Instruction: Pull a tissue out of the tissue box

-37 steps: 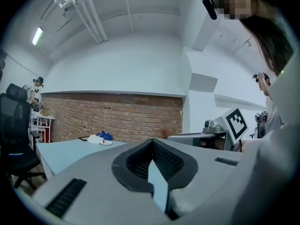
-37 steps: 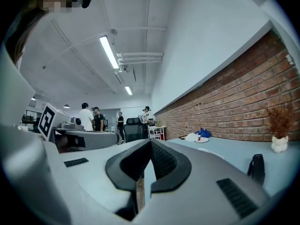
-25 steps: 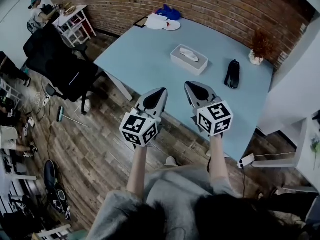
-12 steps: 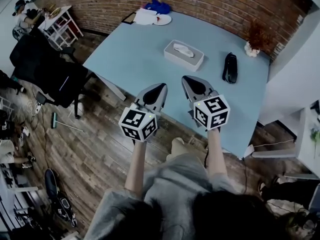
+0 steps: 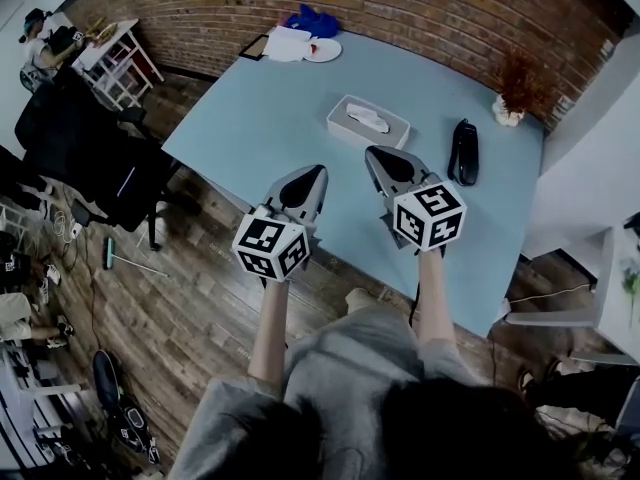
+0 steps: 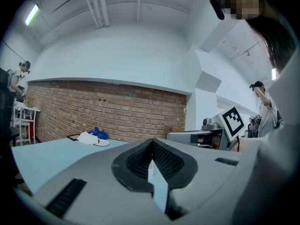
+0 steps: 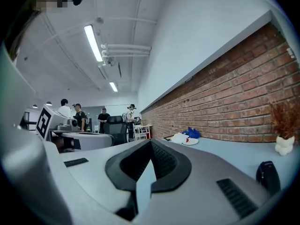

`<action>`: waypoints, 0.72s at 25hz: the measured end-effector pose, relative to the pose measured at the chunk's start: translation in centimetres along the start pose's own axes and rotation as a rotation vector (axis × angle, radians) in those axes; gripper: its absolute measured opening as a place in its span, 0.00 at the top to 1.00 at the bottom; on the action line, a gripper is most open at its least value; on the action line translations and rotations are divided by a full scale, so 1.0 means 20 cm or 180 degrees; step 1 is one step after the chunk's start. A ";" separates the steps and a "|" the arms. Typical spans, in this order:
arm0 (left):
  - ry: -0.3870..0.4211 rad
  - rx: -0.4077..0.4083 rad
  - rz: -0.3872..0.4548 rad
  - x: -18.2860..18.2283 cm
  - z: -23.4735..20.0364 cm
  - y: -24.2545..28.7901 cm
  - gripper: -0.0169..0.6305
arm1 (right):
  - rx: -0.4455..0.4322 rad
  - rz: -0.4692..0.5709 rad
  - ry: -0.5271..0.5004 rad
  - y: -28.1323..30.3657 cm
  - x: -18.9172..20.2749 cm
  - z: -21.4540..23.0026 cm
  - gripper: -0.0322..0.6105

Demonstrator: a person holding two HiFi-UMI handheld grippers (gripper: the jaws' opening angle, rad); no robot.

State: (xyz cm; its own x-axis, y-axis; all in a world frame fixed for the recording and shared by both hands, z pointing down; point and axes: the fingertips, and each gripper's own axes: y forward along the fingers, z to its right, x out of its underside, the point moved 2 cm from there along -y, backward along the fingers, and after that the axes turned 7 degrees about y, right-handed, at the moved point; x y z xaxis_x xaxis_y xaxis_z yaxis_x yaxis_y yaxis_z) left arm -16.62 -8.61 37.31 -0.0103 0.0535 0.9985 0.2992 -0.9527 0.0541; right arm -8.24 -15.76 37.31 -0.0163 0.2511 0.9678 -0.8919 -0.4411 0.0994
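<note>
Both grippers hover at the near edge of the pale blue table [image 5: 260, 118], side by side and a little apart, pointing across it. The left gripper [image 5: 318, 172] has its jaws pressed together at the tips with nothing between them; only a thin sliver of light shows farther back. The right gripper [image 5: 373, 154] reads the same in its own view: jaws closed tip to tip, empty.

The tissue box [image 5: 341, 120] lies flat on the table ahead of the right gripper, slightly to its left and apart from its tips. A white tissue [image 5: 368, 118] sticks up out of the slot in its top. It sits ahead and to the right of the left gripper.

To the right of the right gripper's tips lies a black oblong object [image 5: 464, 152], and beyond that a small white pot of dried plant [image 5: 513, 96]. Far ahead of the left gripper, at the table's far edge, are a blue cloth [image 5: 312, 20] and a white plate [image 5: 324, 50]
</note>
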 end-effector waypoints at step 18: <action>-0.0118 0.0101 -0.0257 0.07 -0.29 0.37 0.97 | 0.0163 -0.0242 -0.0012 0.32 -0.03 0.35 0.95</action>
State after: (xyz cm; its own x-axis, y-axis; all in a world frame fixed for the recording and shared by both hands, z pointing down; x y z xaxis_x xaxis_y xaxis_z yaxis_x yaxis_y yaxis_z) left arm -19.87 -17.36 39.20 -0.0005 0.1414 0.9900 0.3289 -0.9349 0.1337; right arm -10.71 -24.76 39.01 0.0523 0.2823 0.9579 -0.8663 -0.4644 0.1841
